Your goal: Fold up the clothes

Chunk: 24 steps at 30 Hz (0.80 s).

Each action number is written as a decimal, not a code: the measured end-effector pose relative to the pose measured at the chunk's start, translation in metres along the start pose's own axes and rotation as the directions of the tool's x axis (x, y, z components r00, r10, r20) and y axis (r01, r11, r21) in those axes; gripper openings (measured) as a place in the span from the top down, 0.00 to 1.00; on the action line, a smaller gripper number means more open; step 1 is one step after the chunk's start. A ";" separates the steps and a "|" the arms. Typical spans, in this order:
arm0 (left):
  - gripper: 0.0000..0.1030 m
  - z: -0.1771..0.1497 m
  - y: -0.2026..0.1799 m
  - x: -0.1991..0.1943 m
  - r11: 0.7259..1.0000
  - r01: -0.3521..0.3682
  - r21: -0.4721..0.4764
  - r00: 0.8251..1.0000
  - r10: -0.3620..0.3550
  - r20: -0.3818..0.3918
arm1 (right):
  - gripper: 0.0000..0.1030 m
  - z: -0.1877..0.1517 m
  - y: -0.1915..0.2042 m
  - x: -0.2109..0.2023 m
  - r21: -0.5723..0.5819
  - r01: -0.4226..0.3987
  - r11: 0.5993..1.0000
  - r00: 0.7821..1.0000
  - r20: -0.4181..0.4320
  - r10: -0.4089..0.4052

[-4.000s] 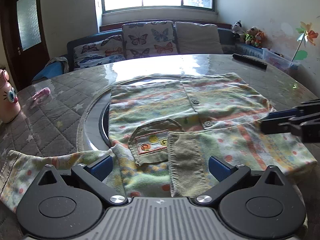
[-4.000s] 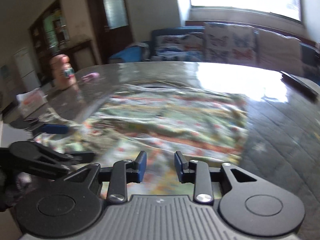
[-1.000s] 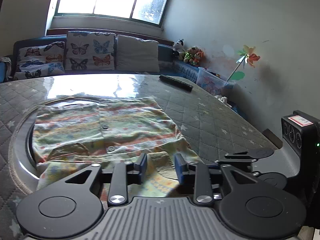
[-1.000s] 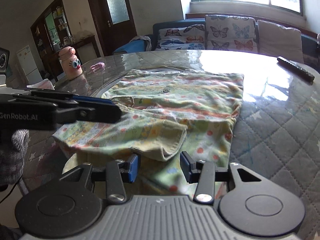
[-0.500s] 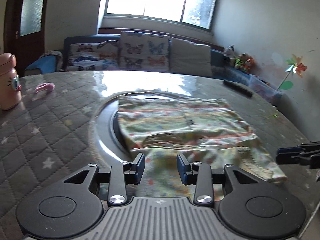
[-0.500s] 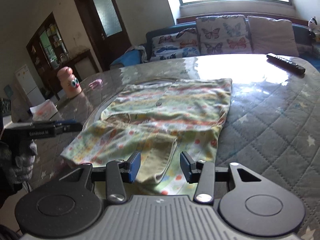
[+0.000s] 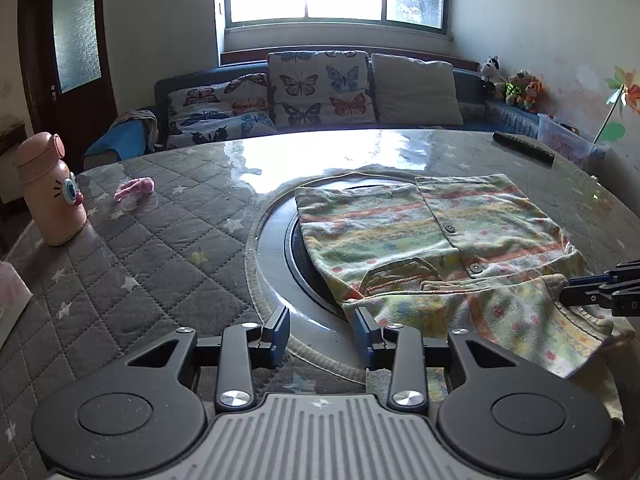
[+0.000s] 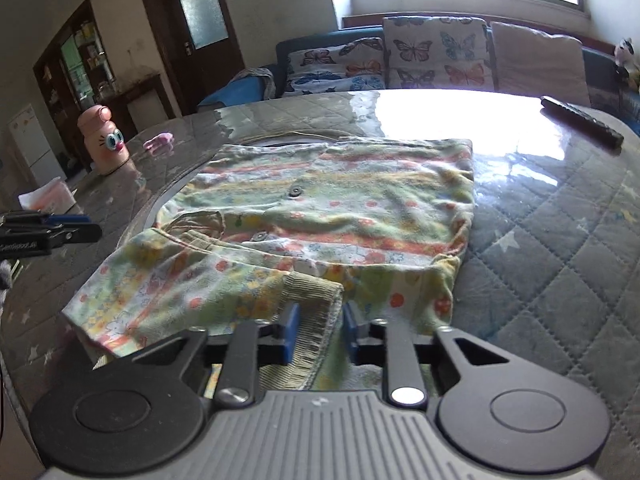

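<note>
L gripper (image 7: 322, 330) — now off garment (image 7: 436, 240)

Left of the garment (image 7: 432, 236): wide bare quilted tabletop (image 7: 152, 264), broken only by a pink bottle (image 7: 50, 190) and small pink object (image 7: 134, 189) far off. Beyond it, open glossy surface; remote control (image 7: 523, 147) at far right.
</note>
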<state>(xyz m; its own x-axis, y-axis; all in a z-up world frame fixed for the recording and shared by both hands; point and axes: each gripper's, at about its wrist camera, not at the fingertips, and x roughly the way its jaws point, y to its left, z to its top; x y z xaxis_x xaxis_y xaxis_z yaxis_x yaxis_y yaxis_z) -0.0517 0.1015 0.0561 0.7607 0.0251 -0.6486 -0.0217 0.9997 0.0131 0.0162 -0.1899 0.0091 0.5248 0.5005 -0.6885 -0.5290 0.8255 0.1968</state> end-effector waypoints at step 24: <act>0.61 -0.004 -0.017 0.039 0.999 0.022 0.023 0.999 -0.021 -0.047 | 0.97 0.026 0.001 -0.001 -0.022 0.138 0.990 0.987 0.084 -0.136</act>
<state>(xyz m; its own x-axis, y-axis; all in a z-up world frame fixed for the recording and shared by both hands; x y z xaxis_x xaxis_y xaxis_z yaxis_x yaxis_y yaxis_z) -0.0237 0.0857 0.0277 0.7299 0.0041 -0.6836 0.0101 0.9998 0.0167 0.0327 -0.1826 0.0283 0.6461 0.4035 -0.6478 -0.4658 0.8809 0.0842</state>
